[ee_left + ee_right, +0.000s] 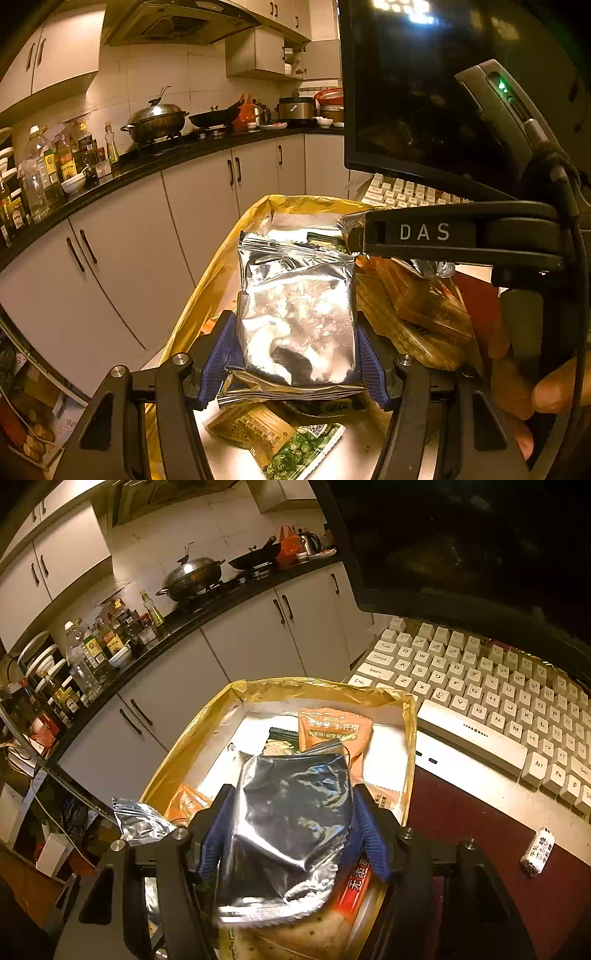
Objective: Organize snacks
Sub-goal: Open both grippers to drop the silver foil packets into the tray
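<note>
Left wrist view: the left gripper point(297, 354) is clamped on a foil pack point(297, 321) over the box point(207, 291) of snacks. Slick foil could slide free if the grip loosens. In the right wrist view, the right gripper point(291, 834) has a crumpled silver bag point(288, 830) between its pads; whether they still press I cannot tell. It could drop crooked onto the packets below.

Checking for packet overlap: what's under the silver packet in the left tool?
Under the silver packet held by the left tool: a brown sachet and a green-printed packet on the box floor. Whatever lies directly beneath the foil is covered.
</note>
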A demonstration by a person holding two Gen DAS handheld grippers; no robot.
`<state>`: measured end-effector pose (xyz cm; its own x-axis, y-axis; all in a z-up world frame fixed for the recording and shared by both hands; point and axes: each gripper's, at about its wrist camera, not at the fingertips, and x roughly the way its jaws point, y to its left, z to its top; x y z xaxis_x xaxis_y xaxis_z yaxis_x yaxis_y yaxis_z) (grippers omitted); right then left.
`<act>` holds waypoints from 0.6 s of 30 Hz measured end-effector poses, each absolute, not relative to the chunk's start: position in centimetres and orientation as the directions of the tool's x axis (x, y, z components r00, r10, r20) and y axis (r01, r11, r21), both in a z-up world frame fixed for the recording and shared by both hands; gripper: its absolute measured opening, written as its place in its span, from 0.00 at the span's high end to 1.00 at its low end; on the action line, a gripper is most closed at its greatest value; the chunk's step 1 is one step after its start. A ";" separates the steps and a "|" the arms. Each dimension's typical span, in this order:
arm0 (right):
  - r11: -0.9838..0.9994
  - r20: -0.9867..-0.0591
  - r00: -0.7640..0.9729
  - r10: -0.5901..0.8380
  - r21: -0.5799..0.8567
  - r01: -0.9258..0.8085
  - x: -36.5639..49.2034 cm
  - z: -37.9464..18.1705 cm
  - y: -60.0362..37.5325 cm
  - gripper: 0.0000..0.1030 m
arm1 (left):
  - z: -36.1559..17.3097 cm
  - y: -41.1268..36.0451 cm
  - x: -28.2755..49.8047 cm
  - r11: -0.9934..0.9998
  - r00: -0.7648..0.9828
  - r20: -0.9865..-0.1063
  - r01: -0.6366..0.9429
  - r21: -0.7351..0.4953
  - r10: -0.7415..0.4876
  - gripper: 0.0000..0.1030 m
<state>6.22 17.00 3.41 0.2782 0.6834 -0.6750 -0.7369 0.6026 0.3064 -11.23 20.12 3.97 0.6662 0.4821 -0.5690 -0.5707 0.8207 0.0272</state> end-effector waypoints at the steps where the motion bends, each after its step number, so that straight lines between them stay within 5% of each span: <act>1: 0.600 -0.673 0.275 0.687 0.312 -0.737 6.2 3.5 16.9 0.37 | 4.0 20.0 -11.2 0.821 0.666 -0.568 -0.571 0.029 0.483 0.36; 18: 0.586 -0.611 0.287 0.738 0.369 -0.721 5.0 6.3 13.3 0.28 | 4.2 19.6 -12.0 0.816 0.672 -0.540 -0.577 0.048 0.507 0.25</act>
<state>4.98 13.31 6.33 0.2870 0.7380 -0.6107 -0.7214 0.5860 0.3691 -12.01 19.59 4.16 0.6721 0.5069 -0.5397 -0.5765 0.8157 0.0482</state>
